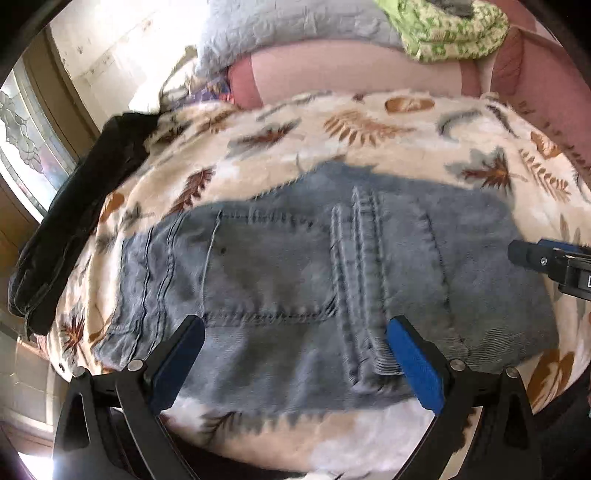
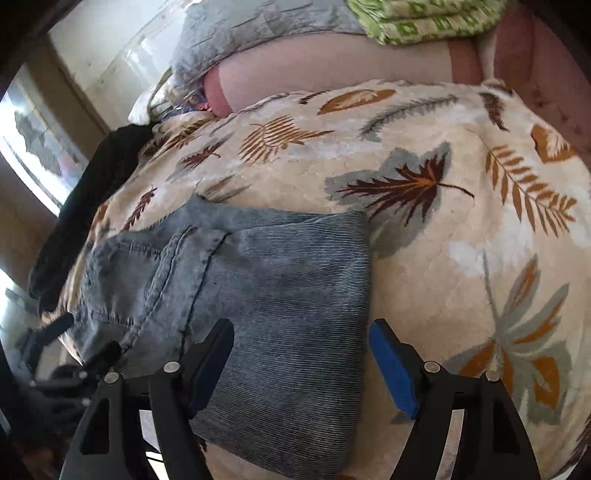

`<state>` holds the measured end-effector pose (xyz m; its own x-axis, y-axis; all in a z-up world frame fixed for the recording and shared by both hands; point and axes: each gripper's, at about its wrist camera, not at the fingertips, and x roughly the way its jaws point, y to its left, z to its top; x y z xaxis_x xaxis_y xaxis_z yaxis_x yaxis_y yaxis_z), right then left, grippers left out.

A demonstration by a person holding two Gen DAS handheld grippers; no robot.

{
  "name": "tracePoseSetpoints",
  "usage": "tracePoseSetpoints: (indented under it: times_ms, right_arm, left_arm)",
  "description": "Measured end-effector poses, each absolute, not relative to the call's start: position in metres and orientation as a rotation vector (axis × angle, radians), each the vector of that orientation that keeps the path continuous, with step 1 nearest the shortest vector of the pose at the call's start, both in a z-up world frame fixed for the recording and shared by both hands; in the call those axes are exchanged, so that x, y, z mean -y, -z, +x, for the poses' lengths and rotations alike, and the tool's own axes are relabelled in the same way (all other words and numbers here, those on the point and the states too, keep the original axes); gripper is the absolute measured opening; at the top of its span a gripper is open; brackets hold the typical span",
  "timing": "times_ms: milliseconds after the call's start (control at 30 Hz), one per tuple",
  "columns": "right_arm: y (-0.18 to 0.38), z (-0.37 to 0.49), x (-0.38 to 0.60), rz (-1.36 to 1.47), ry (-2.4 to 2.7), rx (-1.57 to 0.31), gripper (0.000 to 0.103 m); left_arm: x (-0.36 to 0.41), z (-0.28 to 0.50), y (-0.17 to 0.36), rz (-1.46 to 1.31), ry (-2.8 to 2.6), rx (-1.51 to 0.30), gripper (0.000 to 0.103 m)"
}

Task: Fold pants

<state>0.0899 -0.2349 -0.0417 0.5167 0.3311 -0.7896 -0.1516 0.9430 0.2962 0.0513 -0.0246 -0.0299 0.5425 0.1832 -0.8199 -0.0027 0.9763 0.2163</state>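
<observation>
Folded grey-blue corduroy pants (image 1: 314, 280) lie on a cream leaf-print fleece blanket (image 1: 369, 125); left gripper (image 1: 295, 332) and right gripper (image 2: 301, 341) hover wide, empty. Black garment (image 1: 74, 221) at nine o'clock, green patterned cloth (image 1: 450, 29) at one.

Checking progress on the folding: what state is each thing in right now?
Grey-blue corduroy pants: folded into a compact rectangle, flat on the blanket.
Leaf-print fleece blanket: spread out.
Black garment: bunched at the blanket's edge.
Left gripper: open, empty.
Right gripper: open, empty.
</observation>
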Motion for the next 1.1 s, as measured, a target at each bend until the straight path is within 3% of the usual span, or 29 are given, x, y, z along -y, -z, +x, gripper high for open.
tracePoseSetpoints:
  times_ms: [267, 667, 1100]
  right_arm:
    - [0.053, 0.088, 0.231, 0.157, -0.289, -0.998, 0.079]
    - [0.065, 0.089, 0.237, 0.198, -0.312, -1.011, 0.079]
    - [0.067, 0.086, 0.23, 0.149, -0.31, -0.996, 0.083]
  left_arm:
    - [0.028, 0.036, 0.036, 0.162, -0.009, -1.1, 0.099]
    - [0.057, 0.022, 0.011, -0.145, 0.309, -1.036, 0.099]
    - [0.065, -0.022, 0.043, -0.174, 0.282, -1.2, 0.099]
